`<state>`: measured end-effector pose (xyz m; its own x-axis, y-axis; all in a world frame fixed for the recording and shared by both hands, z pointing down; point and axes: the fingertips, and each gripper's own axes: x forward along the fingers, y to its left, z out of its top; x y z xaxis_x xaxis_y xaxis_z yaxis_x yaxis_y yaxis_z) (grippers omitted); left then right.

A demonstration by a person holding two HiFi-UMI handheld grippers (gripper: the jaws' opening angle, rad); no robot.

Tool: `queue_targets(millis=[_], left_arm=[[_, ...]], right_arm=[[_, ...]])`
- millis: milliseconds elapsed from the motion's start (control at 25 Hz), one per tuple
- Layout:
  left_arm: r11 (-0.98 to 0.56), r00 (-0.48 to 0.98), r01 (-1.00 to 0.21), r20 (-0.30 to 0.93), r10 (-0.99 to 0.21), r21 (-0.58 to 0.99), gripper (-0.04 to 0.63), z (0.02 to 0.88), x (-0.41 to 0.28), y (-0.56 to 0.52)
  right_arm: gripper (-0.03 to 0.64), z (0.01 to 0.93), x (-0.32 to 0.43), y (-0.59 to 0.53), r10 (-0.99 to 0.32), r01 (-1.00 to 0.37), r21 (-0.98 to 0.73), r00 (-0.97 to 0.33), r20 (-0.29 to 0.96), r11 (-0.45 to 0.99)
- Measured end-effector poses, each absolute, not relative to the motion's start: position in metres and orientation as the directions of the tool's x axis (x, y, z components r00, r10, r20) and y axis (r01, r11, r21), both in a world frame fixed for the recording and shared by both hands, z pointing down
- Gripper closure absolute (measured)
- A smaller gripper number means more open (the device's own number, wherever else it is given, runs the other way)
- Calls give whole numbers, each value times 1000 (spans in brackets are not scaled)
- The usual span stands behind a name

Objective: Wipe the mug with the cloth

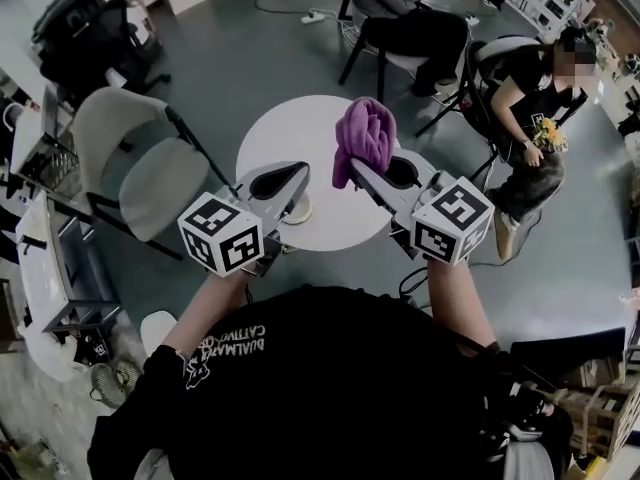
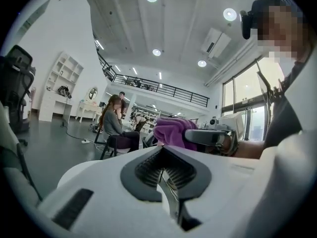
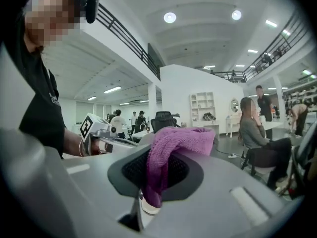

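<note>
Cloth (image 1: 365, 138), purple, hangs pinched in your right gripper (image 1: 358, 175), draped over its tip above the round white bench (image 1: 290, 133). Your left gripper (image 1: 298, 176) is just left of it, jaws closed together. A white round object (image 1: 297, 210) shows under its tip; whether that is the mug, I cannot tell.

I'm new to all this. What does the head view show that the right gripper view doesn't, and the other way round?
Only the head view: the light grey chair and the black-and-white marker cube on the right gripper. Only the right gripper view: round ceiling lights and a white shelf unit. Both: the purple fuzzy cloth clamped in that gripper's fingers.
</note>
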<state>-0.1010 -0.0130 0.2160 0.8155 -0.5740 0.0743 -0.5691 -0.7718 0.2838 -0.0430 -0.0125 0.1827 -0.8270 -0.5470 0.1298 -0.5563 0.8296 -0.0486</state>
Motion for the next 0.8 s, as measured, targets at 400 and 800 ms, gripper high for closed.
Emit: queue_targets(millis=[400,800], left_arm=[[-731,760,-627,3,-650,268,595,199,-13,28],[-705,729,-665,8,-684,247,595,205,59,64]], right_arm=[[572,178,61,19,-520,-526,-48,-848,98,849],[573,190,121,59,-461,-465,-19,-881,111,885]])
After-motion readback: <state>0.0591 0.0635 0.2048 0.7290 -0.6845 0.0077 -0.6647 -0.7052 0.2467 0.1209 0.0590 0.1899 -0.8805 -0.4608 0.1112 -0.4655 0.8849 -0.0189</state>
